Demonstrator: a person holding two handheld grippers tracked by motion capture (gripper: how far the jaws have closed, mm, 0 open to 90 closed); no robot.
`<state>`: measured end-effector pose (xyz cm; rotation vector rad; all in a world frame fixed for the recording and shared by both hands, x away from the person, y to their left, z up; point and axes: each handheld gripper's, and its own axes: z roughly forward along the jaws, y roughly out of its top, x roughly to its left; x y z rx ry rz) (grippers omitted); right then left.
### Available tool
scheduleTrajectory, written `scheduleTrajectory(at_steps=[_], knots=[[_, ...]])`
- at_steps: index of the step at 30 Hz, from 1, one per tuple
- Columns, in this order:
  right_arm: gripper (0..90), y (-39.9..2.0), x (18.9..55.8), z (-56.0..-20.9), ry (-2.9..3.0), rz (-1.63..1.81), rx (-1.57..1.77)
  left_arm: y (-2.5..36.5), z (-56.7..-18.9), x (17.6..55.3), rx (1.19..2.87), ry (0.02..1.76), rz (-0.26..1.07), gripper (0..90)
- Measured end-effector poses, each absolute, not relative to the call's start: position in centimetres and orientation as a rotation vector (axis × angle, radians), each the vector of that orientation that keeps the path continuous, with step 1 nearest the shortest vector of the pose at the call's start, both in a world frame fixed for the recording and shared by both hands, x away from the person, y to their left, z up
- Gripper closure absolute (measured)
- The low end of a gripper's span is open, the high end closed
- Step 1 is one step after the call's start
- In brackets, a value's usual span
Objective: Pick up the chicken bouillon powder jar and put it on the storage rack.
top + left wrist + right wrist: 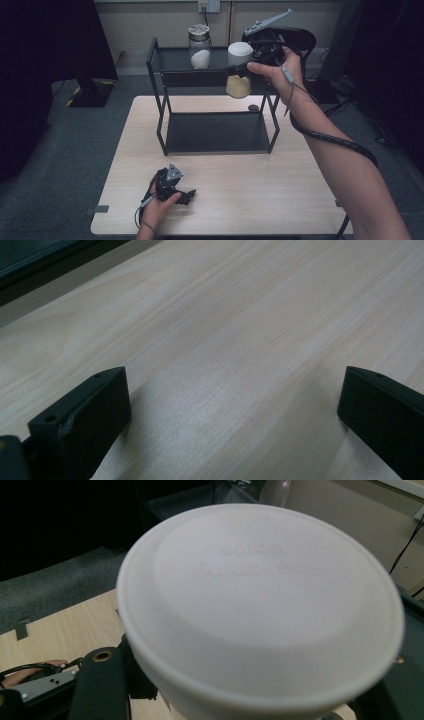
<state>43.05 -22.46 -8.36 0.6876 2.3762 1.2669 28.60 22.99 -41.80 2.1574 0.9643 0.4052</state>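
A jar of yellowish powder with a white lid hangs in the air in front of the black shelf's top tier, held by my right gripper, which is shut on it. In the right gripper view the jar's white lid fills the foreground between the black jaws. A second jar with a metal lid and white powder stands on the top tier of the black shelf. My left gripper rests on the wooden table near its front edge, open with nothing between the jaws and bare wood ahead.
The shelf's lower tier is bare. A small dark round object lies on the table behind the shelf's right leg. Dark furniture stands at the left, and a wall socket with a cable sits behind the shelf.
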Motion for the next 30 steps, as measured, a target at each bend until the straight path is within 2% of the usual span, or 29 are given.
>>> scheduleTrajectory(at_steps=[30], knots=[[35.0,-21.0,44.8,-5.1,2.337,1.266,0.732,23.0,-41.8,28.6,2.158,0.963,0.406,0.0]])
